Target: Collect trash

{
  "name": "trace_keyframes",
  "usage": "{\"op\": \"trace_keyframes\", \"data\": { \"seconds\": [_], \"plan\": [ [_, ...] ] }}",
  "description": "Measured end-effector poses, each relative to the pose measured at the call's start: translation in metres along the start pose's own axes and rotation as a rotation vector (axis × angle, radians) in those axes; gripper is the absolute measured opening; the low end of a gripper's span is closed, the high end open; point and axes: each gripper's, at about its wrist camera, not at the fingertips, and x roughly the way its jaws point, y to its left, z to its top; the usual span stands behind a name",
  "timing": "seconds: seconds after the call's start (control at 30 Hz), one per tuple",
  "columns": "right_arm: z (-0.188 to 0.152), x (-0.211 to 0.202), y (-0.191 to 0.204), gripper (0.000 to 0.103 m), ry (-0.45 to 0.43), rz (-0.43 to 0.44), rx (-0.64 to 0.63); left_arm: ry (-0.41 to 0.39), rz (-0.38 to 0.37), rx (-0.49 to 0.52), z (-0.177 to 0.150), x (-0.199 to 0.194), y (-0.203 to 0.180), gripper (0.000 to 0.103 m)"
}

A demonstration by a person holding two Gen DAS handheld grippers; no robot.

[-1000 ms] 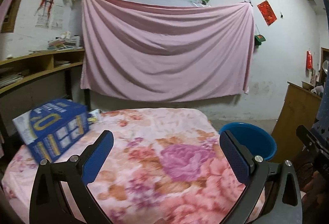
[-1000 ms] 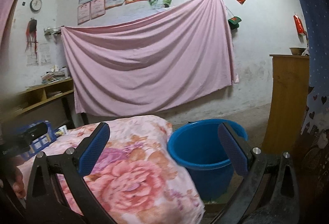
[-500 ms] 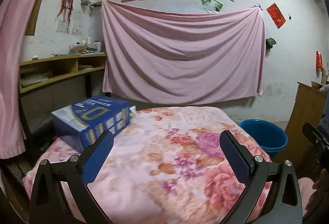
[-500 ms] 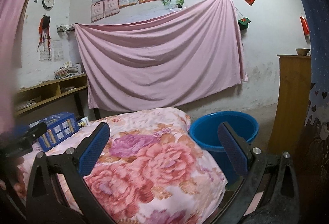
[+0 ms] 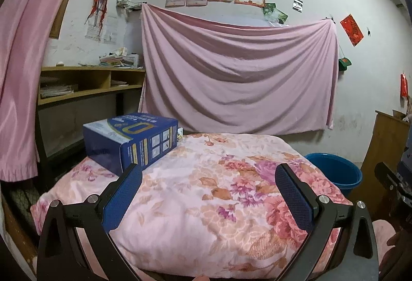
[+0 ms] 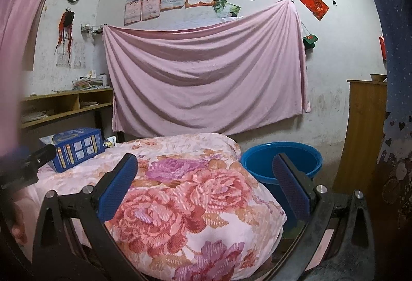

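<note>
We've got a pink quilt (image 5: pixel 206 193) covered in red, purple and tan roses, a dark blue box (image 5: pixel 131 139) with gold lettering, a bright blue bucket (image 6: pixel 280 159), a plain pink sheet (image 5: pixel 239 74) on the white wall, and blue textured fingers (image 5: pixel 123 198).

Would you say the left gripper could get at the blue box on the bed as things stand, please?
Probably yes: the left gripper has its jaws open and empty, and only bare floral quilt lies between it and the blue box ahead to its left.
</note>
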Motion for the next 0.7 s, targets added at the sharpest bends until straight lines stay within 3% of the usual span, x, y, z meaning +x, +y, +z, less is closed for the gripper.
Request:
{"op": "trace_keyframes", "data": {
  "seconds": [0.27,0.7],
  "plan": [
    [-0.013,0.007,0.006,0.103,0.056,0.015,-0.032,0.004,-0.006,0.046,-0.023,-0.001,-0.006,0.101],
    [-0.020,0.013,0.004,0.103,0.096,0.034,-0.025,0.013,0.000,0.057,-0.031,0.004,-0.006,0.101]
  ]
}}
